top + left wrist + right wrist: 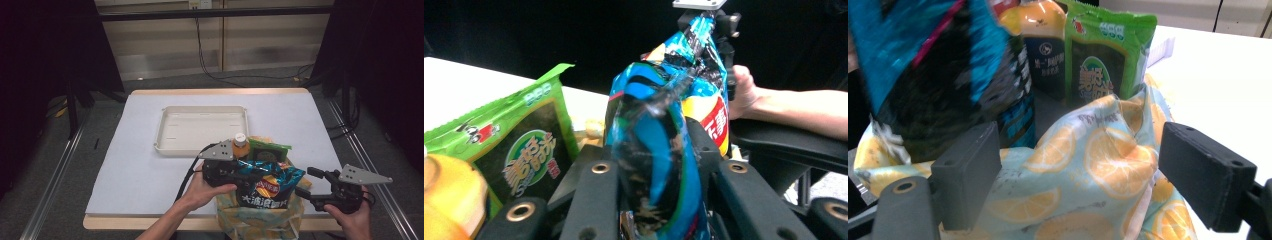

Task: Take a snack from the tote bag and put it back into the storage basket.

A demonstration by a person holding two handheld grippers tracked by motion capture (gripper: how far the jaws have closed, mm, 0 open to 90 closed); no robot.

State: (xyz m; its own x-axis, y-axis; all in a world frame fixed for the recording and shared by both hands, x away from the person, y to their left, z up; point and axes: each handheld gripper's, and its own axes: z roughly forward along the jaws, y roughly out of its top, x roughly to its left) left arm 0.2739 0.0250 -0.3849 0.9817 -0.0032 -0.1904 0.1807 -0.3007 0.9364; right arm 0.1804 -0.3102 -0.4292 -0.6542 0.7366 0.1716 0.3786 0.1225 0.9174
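A blue crisp packet (267,182) (659,150) stands out of a cloth bag printed with orange slices (260,215) (1088,155) at the table's front edge. My left gripper (245,177) (654,175) is shut on the packet's upper part, its pads squeezing the foil from both sides. A green seaweed packet (267,149) (529,150) (1103,60) and an orange juice bottle (240,145) (1040,40) also stand in the bag, behind the crisps. My right gripper (307,182) (1083,175) is open at the bag's right side, its pads wide on either side of the cloth rim.
A shallow cream tray (159,131) lies on the white table cover (140,165), just beyond the bag and slightly left. Dark frames and cables stand around the table's far side.
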